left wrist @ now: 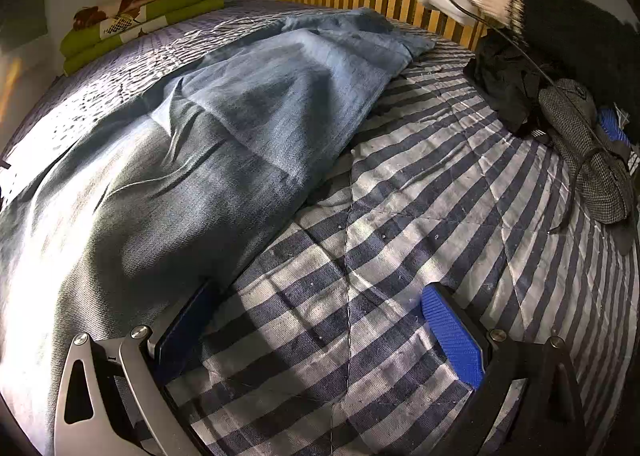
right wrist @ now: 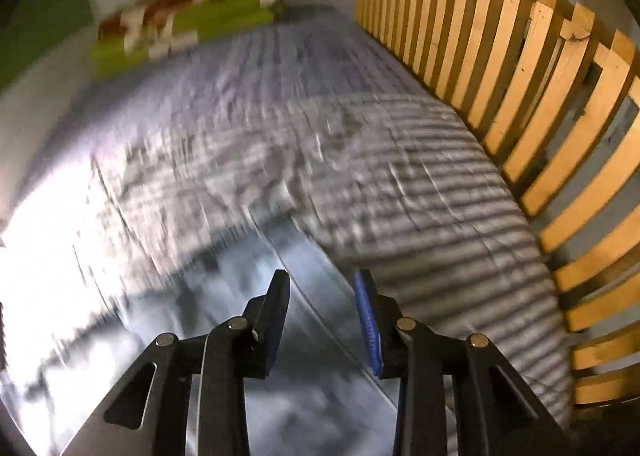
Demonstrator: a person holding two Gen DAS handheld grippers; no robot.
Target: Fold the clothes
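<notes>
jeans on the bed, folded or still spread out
Folded, at least once: the jeans lie doubled over on the striped bedspread, one denim layer's straight edge crossing another. Not yet a compact stack.

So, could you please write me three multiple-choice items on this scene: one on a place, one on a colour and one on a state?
1. Where does the folded green blanket lie?
A. On the bed, at its far corner
B. On the floor
C. Hung over a chair

2. What colours are the stripes of the striped quilt?
A. Red and yellow
B. Green and white
C. Dark blue and pale grey

3. How does the right gripper stand?
A. Shut on a sock
B. Open, above the denim garment, nothing between its jaws
C. Shut on a towel

Answers: 1 A, the stack sits on the far corner of the bed; 2 C, dark blue and grey bands alternate; 3 B, a clear gap shows between the fingers.
</notes>
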